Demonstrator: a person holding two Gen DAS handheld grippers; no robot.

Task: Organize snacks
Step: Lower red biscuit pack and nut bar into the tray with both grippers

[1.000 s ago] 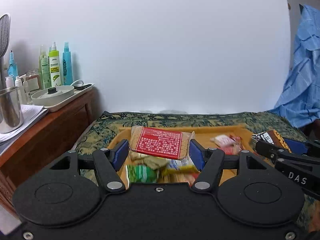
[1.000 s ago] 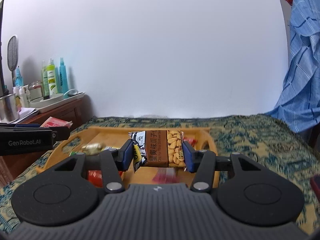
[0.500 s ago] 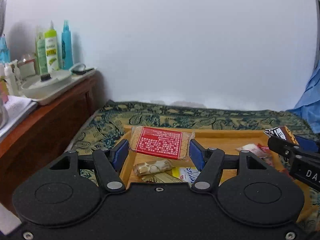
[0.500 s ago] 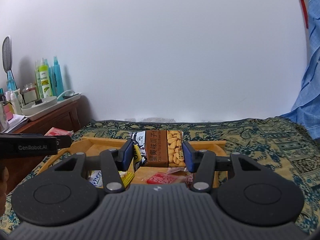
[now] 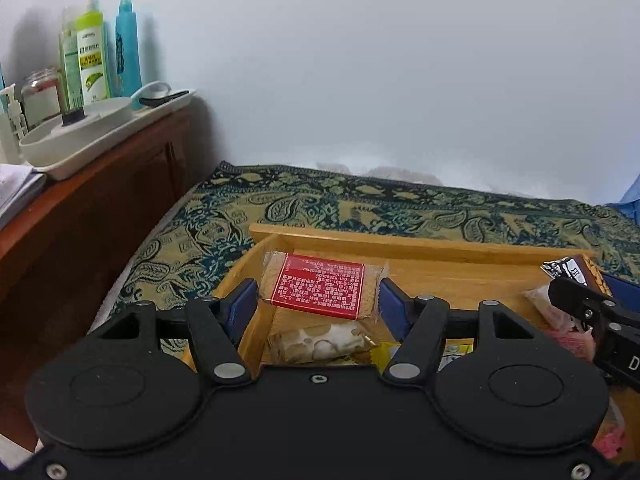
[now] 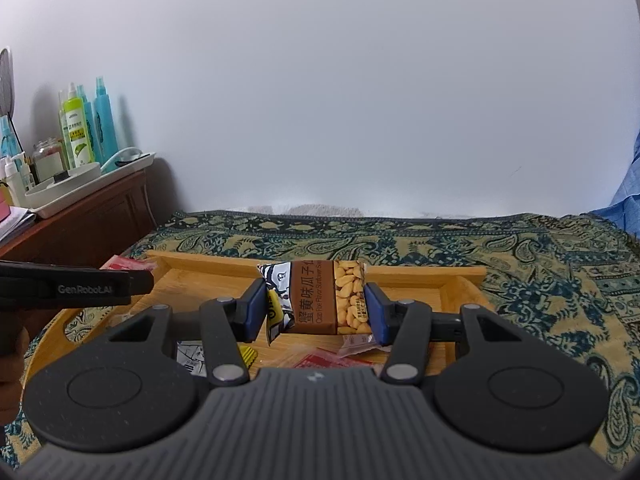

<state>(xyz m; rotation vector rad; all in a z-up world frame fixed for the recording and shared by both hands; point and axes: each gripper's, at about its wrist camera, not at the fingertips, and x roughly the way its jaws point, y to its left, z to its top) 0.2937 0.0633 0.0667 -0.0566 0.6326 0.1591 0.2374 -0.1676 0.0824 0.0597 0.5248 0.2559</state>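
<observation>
My left gripper (image 5: 318, 306) is shut on a clear-wrapped biscuit pack with a red label (image 5: 322, 288), held over the left end of a wooden tray (image 5: 420, 246). My right gripper (image 6: 316, 310) is shut on a brown and white sunflower-seed packet (image 6: 316, 300), above the tray's (image 6: 400, 270) back part. Loose snacks lie in the tray below: a pale wrapped bar (image 5: 320, 342), a yellow packet (image 6: 246, 354) and red packets (image 6: 332, 360). The right gripper with its packet shows at the right edge of the left wrist view (image 5: 576, 280); the left gripper's side shows at the left of the right wrist view (image 6: 76, 288).
The tray rests on a blue and yellow paisley cloth (image 6: 540, 260) against a white wall. A wooden cabinet (image 5: 92, 200) stands left, bearing a white tray (image 5: 104, 136) with bottles (image 5: 94, 68) and a jar. Blue fabric (image 6: 630, 200) hangs at the far right.
Both grippers, each keeping its packet, have moved forward and tipped down over the tray. The tray's far rim and the wall now look nearer; the snacks below have slid toward the frames' bottom.
</observation>
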